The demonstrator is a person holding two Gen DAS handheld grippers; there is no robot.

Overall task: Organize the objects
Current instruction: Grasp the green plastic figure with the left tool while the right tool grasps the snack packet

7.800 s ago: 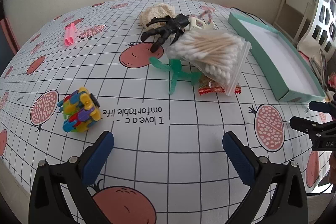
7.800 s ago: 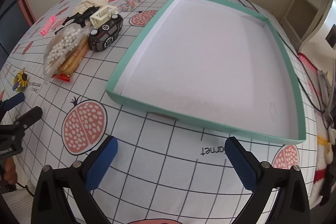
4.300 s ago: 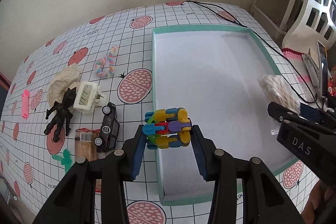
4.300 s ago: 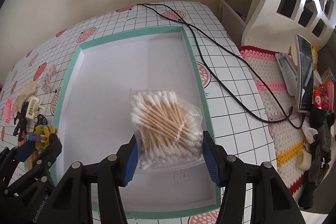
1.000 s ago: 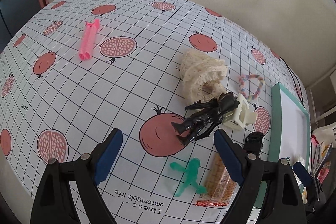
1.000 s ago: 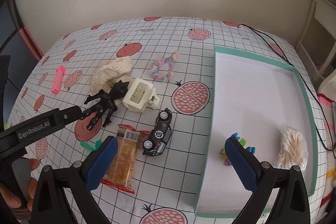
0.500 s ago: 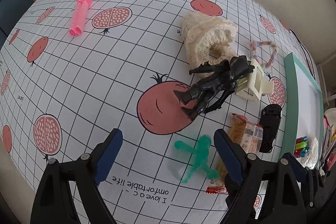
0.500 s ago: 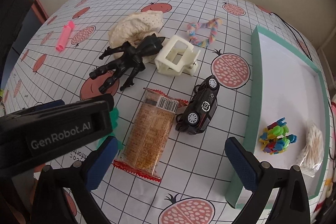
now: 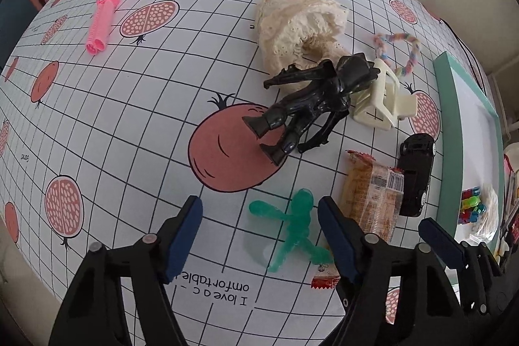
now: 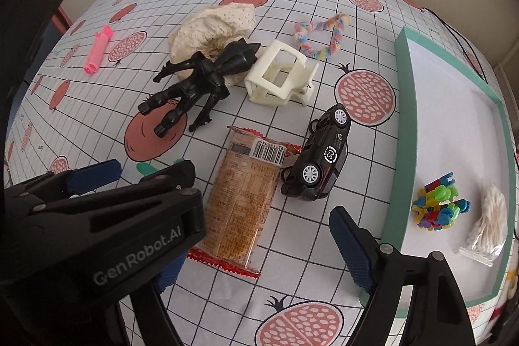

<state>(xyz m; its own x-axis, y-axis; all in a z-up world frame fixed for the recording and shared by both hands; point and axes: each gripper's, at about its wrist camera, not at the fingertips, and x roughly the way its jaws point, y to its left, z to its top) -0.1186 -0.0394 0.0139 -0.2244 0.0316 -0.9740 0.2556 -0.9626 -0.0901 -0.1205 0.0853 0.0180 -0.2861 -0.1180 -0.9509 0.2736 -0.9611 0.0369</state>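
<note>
Step in hand, judged: picking the next items for the teal tray (image 10: 405,125). The left gripper (image 9: 259,227), jaws spread and empty, is hovering over the green stretchy figure (image 9: 293,227) near the table's front edge. The right gripper (image 10: 256,252), also spread and empty, is straddling the snack packet (image 10: 241,200), beside the black toy car (image 10: 319,159). The building-block toy (image 10: 436,206) and cotton swab bag (image 10: 488,219) are lying in the tray's near end. Next move likely calls for lowering each gripper and closing.
</note>
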